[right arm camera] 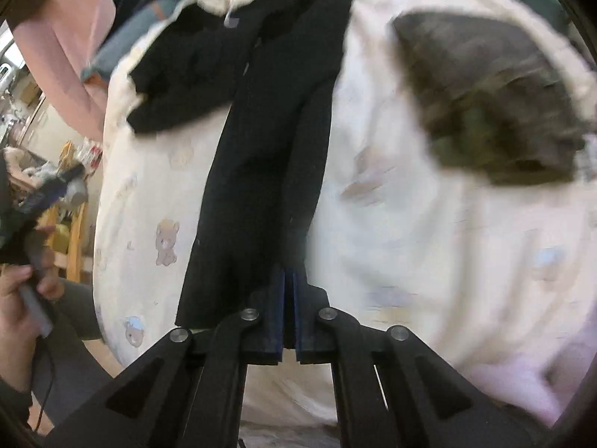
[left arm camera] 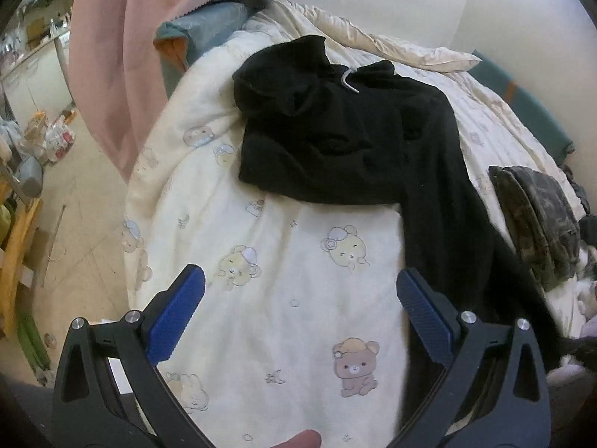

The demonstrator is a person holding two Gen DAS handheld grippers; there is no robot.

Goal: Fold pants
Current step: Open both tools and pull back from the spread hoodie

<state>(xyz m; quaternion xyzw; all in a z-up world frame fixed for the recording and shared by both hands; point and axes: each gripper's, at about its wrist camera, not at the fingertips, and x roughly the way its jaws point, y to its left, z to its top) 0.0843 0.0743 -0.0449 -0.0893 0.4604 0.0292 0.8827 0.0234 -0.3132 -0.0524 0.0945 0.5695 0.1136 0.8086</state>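
Black pants [left arm camera: 335, 130] lie on a cream bear-print duvet [left arm camera: 261, 298], the waist with its white drawstring [left arm camera: 349, 80] at the far end. One leg is bunched up near the waist. The other leg [left arm camera: 447, 224] runs straight toward the near right. My left gripper [left arm camera: 300, 276] hovers open over bare duvet, its blue pads [left arm camera: 179, 313] wide apart, just left of that leg. In the right wrist view my right gripper [right arm camera: 289, 276] is shut on the lower end of the long pants leg [right arm camera: 268, 130], which stretches away from it toward the waist.
A folded camouflage garment [left arm camera: 541, 216] [right arm camera: 485, 100] lies on the duvet's right side. A pink cloth [left arm camera: 123, 56] hangs at the bed's left, beside a blue-grey pillow [left arm camera: 201, 26]. The floor [left arm camera: 74, 224] with clutter lies beyond the left edge. A person's hand [right arm camera: 22, 291] holds the other gripper.
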